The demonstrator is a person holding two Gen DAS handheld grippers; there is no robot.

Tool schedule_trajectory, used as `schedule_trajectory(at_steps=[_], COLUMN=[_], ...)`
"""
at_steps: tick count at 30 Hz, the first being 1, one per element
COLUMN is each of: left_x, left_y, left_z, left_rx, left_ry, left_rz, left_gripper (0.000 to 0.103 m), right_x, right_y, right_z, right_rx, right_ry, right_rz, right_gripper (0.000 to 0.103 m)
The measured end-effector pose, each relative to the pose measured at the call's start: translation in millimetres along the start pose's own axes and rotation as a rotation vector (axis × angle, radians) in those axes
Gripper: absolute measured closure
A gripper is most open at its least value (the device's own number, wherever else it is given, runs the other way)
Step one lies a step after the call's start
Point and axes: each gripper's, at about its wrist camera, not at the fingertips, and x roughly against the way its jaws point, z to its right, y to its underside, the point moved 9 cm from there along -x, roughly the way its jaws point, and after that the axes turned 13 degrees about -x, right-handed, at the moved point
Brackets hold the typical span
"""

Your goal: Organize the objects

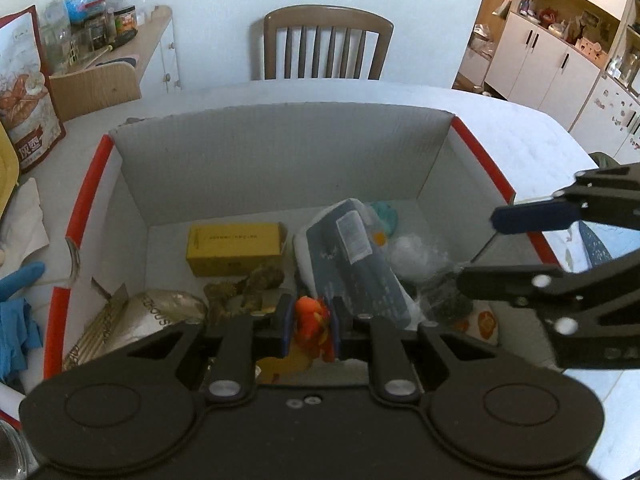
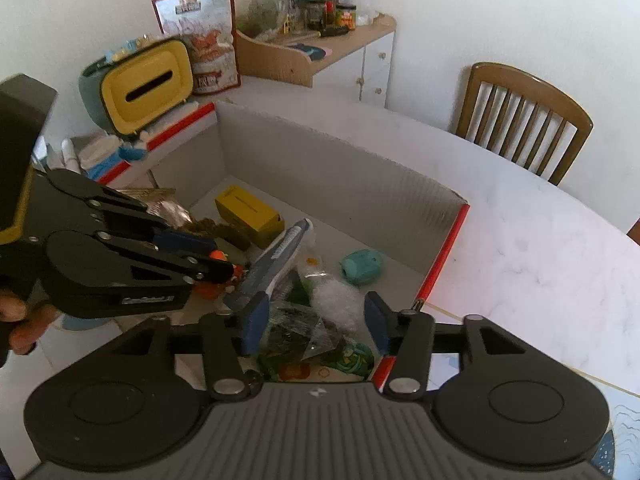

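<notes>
Two hand-held grippers, matte black plastic throughout. On the left gripper (image 1: 311, 326): broad body with two round raised discs, angular linkage arms pinned by silver rivets, two small screws at the centre, dark blue pads (image 1: 285, 330) lining the fingers. On the right gripper (image 2: 316, 326): same discs and silver pivots, but a grey ribbed panel across the middle with a small pale emblem, blue pads (image 2: 253, 322) again. Seen from the right wrist camera, pale lettering along the left gripper's side, unreadable, and a black block edged in yellow behind it, with bare fingers (image 2: 22, 322) at the handle.
</notes>
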Motion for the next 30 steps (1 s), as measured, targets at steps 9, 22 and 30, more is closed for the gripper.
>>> schedule_trajectory(at_steps=[9,22,30], left_x=[7,54,89], left_y=[-1,-12,-13], left_z=[4,13,15], left_rx=[0.006,0.039,0.050], left_ry=[0.008,0.033,-0.002], left_rz=[0.004,0.110,0.182], left_gripper=[0.077,0.060,0.045], right_x=[19,61,90], right_y=[3,0,3], right_z=[2,-9,-16], right_rx=[-0.020,-0.047,-0.072], right_ry=[-0.020,-0.079,-0.124], right_rz=[0.023,0.097,0.157], right_gripper=[0.048,0.040,0.032])
